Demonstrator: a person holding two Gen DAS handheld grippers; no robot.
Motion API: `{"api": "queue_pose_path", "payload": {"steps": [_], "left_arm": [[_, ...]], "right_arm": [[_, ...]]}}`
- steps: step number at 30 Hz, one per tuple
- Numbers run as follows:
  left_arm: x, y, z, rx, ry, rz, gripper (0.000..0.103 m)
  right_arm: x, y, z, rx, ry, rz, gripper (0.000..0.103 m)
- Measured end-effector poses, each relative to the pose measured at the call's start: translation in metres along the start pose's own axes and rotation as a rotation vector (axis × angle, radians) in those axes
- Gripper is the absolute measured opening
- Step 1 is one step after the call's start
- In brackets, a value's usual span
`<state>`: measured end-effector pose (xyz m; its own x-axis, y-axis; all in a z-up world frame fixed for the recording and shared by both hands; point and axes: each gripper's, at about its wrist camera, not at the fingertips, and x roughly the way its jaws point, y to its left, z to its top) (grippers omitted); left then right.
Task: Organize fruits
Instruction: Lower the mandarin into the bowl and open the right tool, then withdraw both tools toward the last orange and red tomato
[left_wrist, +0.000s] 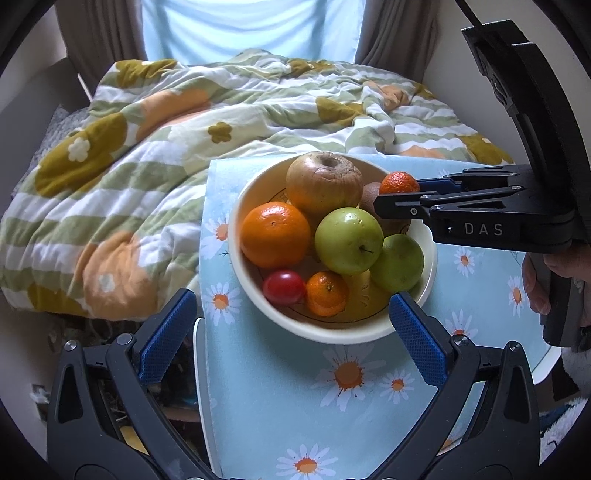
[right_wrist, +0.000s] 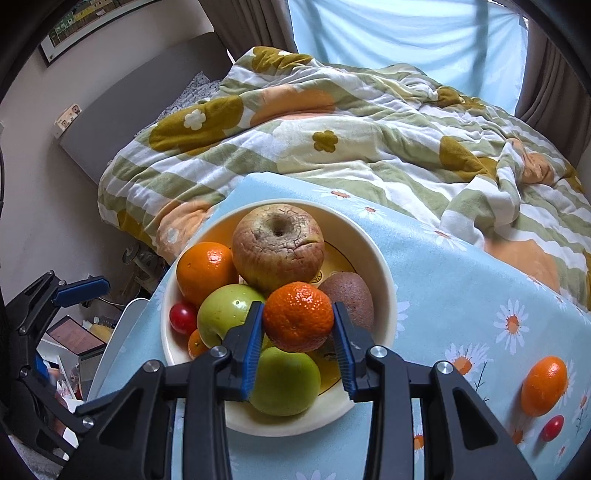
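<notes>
My right claw (right_wrist: 297, 322) pinches a small dimpled orange mandarin (right_wrist: 297, 316) between its blue pads, above the cream ceramic bowl (right_wrist: 373, 254). The bowl already holds a wrinkled brown apple (right_wrist: 277, 246), a large orange (right_wrist: 204, 269), two green apples (right_wrist: 226, 312), a brown kiwi (right_wrist: 349, 297), a red cherry tomato (right_wrist: 182, 317) and another mandarin, half hidden. My left claw (left_wrist: 291, 332) stands spread and empty. Left on the daisy-print blue cloth (right_wrist: 461, 280): one orange mandarin (right_wrist: 543, 386) and, apparently, one red tomato (right_wrist: 552, 427).
</notes>
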<state>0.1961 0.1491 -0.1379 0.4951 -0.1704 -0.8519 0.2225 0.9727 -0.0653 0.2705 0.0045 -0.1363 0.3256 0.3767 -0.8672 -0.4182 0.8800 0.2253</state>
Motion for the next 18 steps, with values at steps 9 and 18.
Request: {"api": "queue_pose_path", "payload": {"steps": [9,18], "left_arm": [[0.0,0.005,-0.008,-0.028,0.013,0.021,0.103],[-0.006,-0.002,-0.004,-0.006,0.003,0.017,0.103]], "right_arm": [[-0.013,0.001,-0.003,0.018,-0.071,0.02,0.096],[-0.029,-0.007,-0.008,0.027,-0.094,-0.024,0.097]]}}
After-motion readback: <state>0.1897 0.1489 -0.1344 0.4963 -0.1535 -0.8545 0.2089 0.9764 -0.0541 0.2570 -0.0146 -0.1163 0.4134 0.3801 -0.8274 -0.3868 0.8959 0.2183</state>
